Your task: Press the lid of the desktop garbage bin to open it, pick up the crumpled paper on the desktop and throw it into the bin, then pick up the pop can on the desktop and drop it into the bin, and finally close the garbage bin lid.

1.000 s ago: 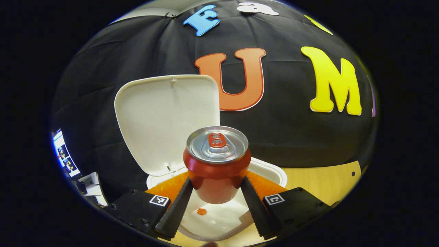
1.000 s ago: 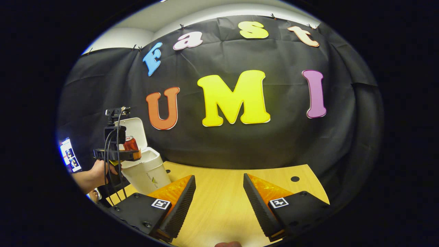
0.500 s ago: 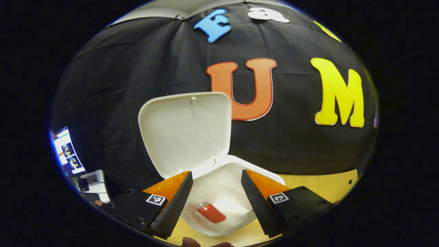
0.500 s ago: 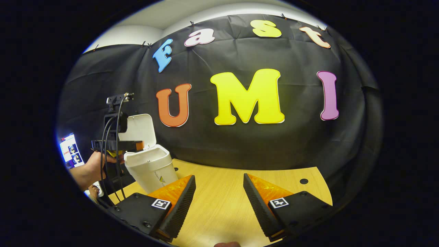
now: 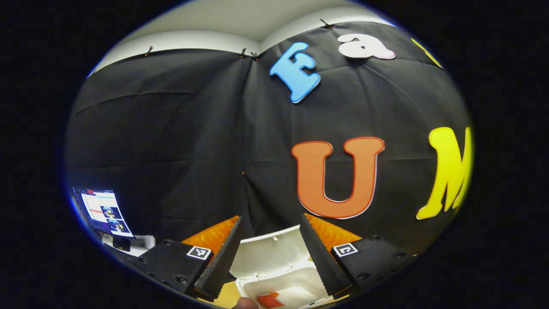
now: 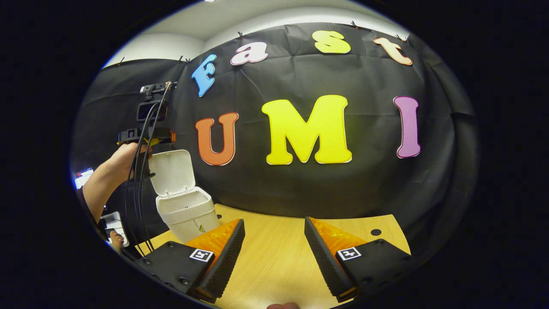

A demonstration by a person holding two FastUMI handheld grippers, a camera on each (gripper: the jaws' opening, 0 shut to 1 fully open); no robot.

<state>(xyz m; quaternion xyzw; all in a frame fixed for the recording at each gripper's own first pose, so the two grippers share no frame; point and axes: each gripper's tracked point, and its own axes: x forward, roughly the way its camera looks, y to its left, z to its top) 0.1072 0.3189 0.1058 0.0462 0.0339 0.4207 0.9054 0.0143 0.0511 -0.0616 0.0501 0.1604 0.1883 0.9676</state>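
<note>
The white desktop bin [image 6: 188, 214] stands at the table's left end with its lid [image 6: 171, 171] tipped up and back. In the left gripper view I look down past that lid [image 5: 268, 255] into the bin [image 5: 291, 285]. The red pop can [image 5: 269, 300] lies on its floor. My left gripper [image 5: 270, 218] is open and holds nothing. In the right gripper view a hand [image 6: 122, 156] holds it high above the bin [image 6: 150, 136]. My right gripper [image 6: 273, 221] hangs open over the wooden table [image 6: 274, 249], right of the bin, with nothing between its fingers.
Black cloth closes off the back behind the table. A lit screen [image 5: 105, 210] and some desk clutter sit low at the left, beyond the booth. Cables [image 6: 139, 193] hang from the left gripper beside the bin. Two small holes [image 6: 375, 232] mark the tabletop near its far edge.
The left gripper opened and let the can go; the can fell into the bin. The left gripper then rose well above the bin. The right gripper hardly moved.
</note>
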